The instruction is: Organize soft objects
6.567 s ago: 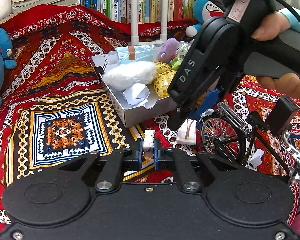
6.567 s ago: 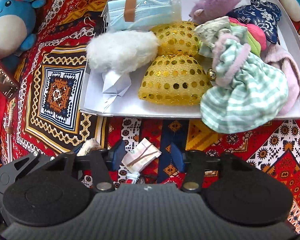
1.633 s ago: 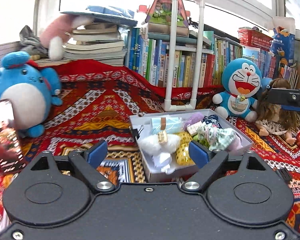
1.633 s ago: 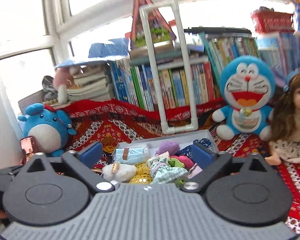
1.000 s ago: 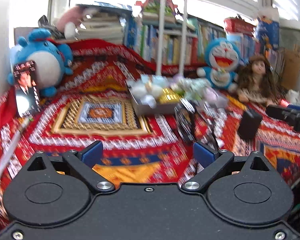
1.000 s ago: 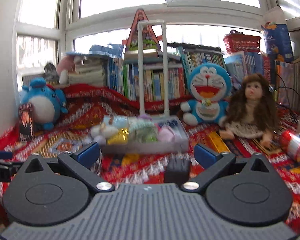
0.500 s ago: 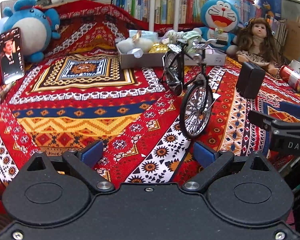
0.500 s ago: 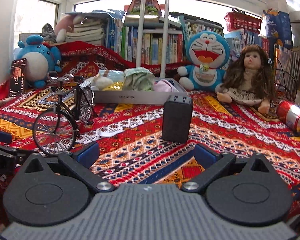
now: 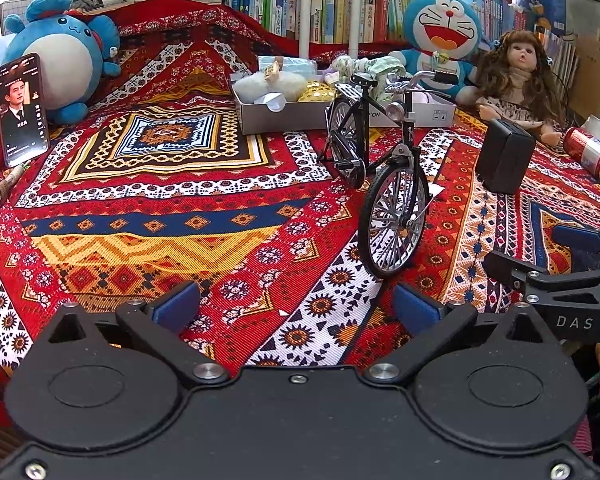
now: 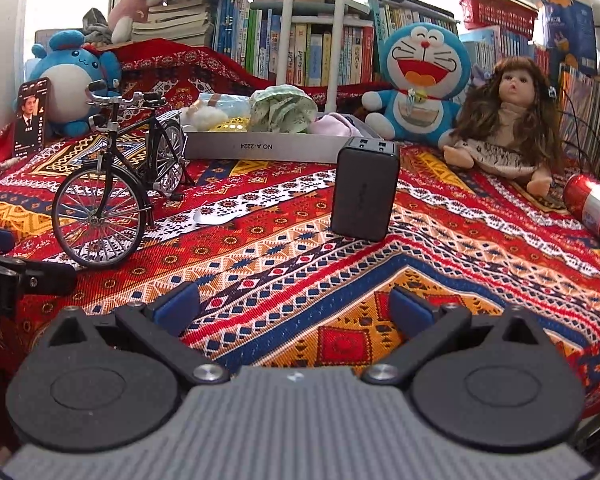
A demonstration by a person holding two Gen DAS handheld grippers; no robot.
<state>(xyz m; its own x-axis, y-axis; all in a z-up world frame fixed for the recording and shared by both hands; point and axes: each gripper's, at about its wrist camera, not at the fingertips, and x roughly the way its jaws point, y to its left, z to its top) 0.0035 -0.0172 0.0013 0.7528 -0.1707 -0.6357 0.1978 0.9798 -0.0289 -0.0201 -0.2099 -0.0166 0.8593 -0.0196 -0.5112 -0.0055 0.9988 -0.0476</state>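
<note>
Two grippers hover low over the patterned cloth [image 9: 148, 216], both empty. Left gripper [image 9: 296, 306]: jaws wide apart and opening, only cloth between the blue pads. Right gripper [image 10: 294, 306]: jaws wide apart, nothing between them; it also shows at the right edge of the left-wrist view. Soft objects [image 9: 284, 80] (white fluffy piece, gold sequin item, green checked cloth, pale blue pack) lie heaped in the grey tray [image 9: 276, 116], far centre. Tray long axis runs left–right across the scene, one long wall facing the cameras w/ upside-down label in the right-wrist view. Model bicycle [image 9: 376, 160] stands near side of tray, front wheel toward camera. Black box [image 10: 364, 188] upright, right of bicycle. Red can [image 10: 592, 208] lies on its side, far right.
</note>
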